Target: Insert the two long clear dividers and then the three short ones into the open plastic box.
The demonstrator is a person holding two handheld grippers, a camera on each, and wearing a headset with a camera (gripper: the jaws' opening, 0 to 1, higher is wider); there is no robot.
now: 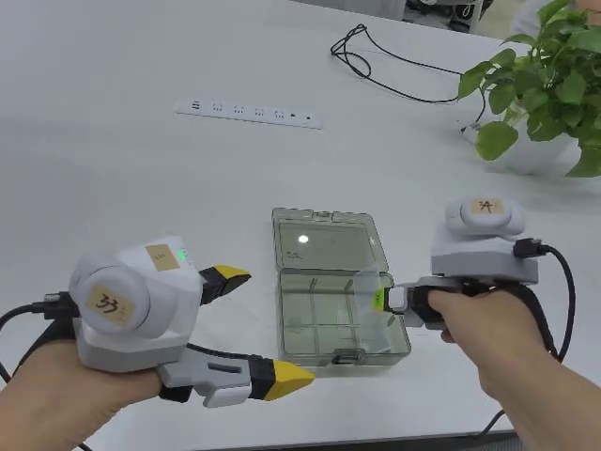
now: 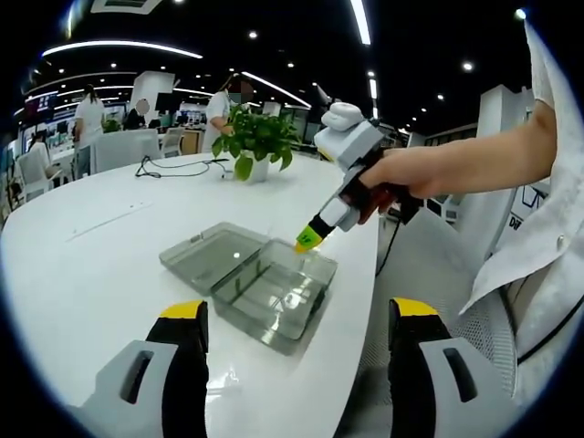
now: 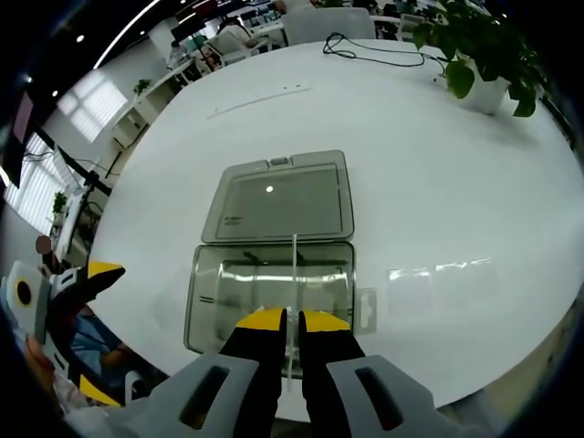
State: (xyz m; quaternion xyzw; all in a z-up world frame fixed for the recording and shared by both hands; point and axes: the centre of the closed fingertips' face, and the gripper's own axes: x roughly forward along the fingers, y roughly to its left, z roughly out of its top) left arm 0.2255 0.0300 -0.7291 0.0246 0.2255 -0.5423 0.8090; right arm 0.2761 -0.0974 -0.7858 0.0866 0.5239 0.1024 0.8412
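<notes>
While the right hand-held gripper point(image 3: 292, 319) has its jaws pressed together on a thin clear divider point(image 3: 294, 260), that piece stands on edge inside the open plastic box point(image 1: 319, 358), pointing from the jaw tips toward the hinge side. In the right gripper view, its far end is already below the rim, so I judge it to be partly seated but not yet released. I cannot tell from these pictures whether it is a long or a short one.

The left hand-held gripper point(image 1: 261, 325) hovers over the tabletop point(image 1: 141, 188) just beside the box. Its jaws are wide apart and hold nothing.

The box sits near the front edge of the tabletop, its lid point(image 1: 324, 244) folded flat behind it. In the head view, faint lines cross the inside of the box both ways. That suggests at least one divider is already in place and the task is somewhere past its start. The clear plastic makes an exact count impossible.

What seems to be left is to press the held divider fully down, let it go, and fit whichever pieces remain. I cannot pick out any loose dividers with certainty. A pale patch on the tabletop beside the box in the right gripper view may be only glare.
</notes>
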